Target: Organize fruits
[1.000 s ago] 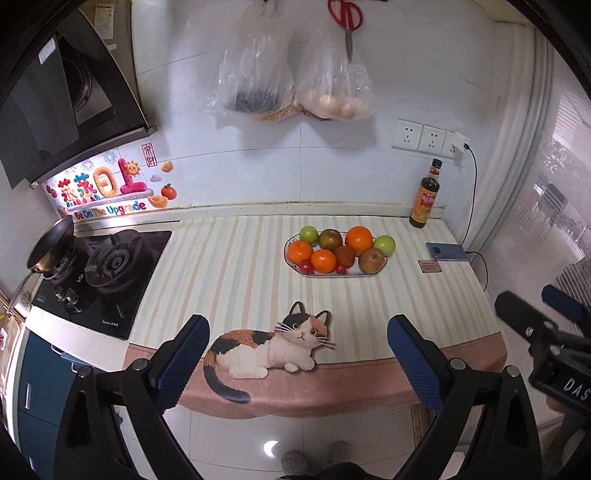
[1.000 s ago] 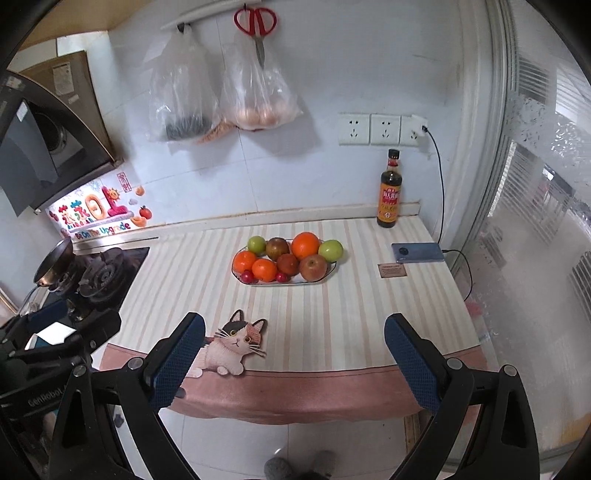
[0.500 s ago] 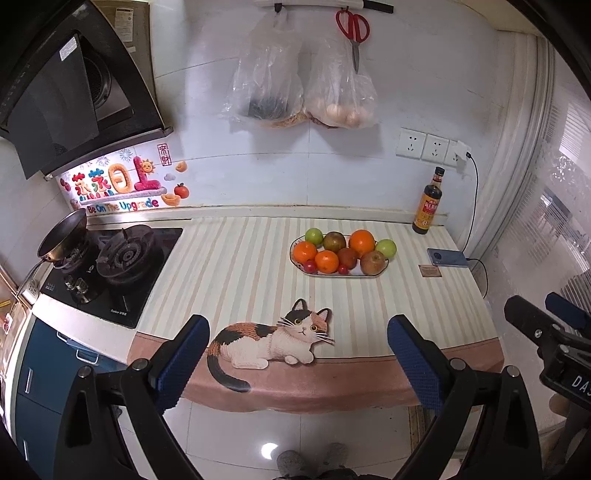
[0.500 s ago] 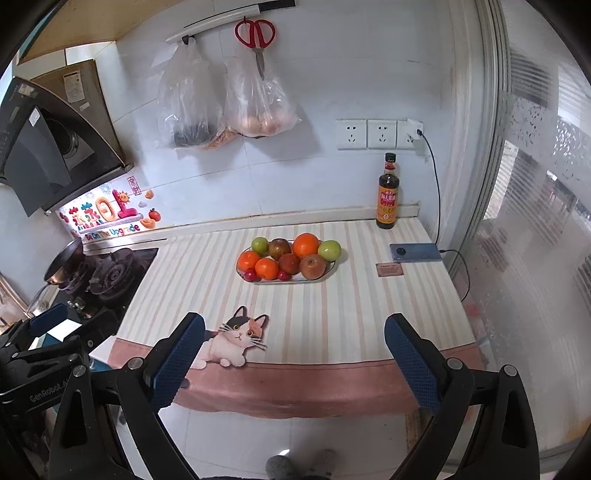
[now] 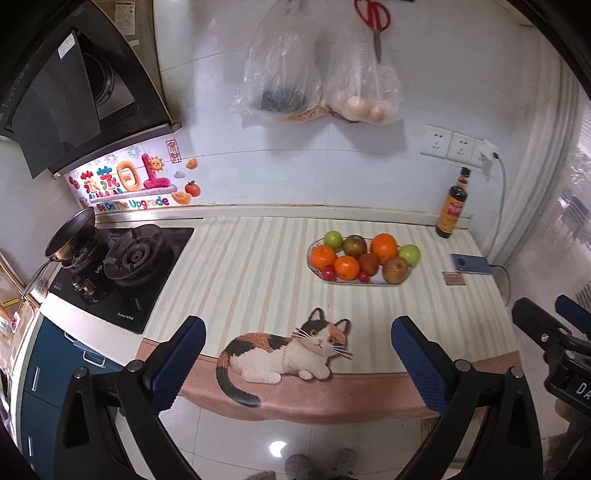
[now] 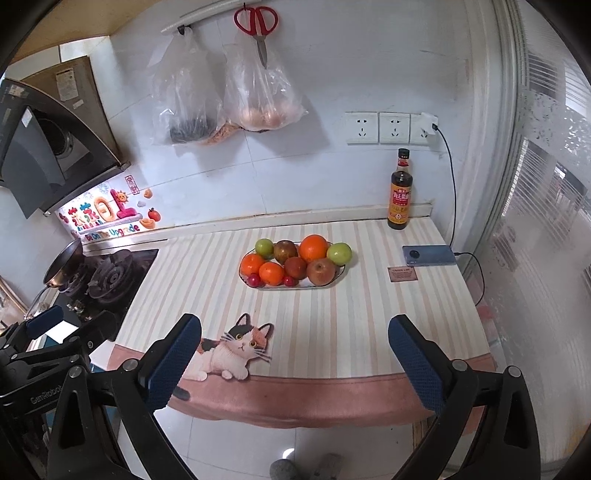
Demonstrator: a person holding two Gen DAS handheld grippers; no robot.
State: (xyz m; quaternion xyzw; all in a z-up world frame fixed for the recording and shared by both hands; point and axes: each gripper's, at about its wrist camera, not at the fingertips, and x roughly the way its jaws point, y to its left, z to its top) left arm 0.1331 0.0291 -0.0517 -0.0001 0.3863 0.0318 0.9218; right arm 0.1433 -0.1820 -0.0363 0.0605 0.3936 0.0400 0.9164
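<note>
An oval plate [image 5: 380,283] of fruit sits on the striped counter: oranges [image 5: 384,246], green apples [image 5: 409,254], brown fruits [image 5: 396,269] and small red ones [image 5: 328,273]. It also shows in the right wrist view [image 6: 334,281], with oranges [image 6: 313,247] and green apples [image 6: 339,253]. My left gripper [image 5: 297,328] is open and empty, held in front of the counter's front edge. My right gripper [image 6: 294,325] is open and empty too, also short of the counter. Each gripper shows at the edge of the other's view.
A gas hob [image 5: 122,266] with a pan [image 5: 70,234] is at the left. A sauce bottle [image 6: 400,192], a charging phone [image 6: 428,255] and a small card [image 6: 402,274] are at the right. Bags and scissors [image 6: 256,22] hang on the wall. A cat picture [image 5: 288,350] marks the front edge.
Both grippers have moved a little closer to the counter and tilted down slightly; the plate of fruit looks larger. Both stay open and empty.
</note>
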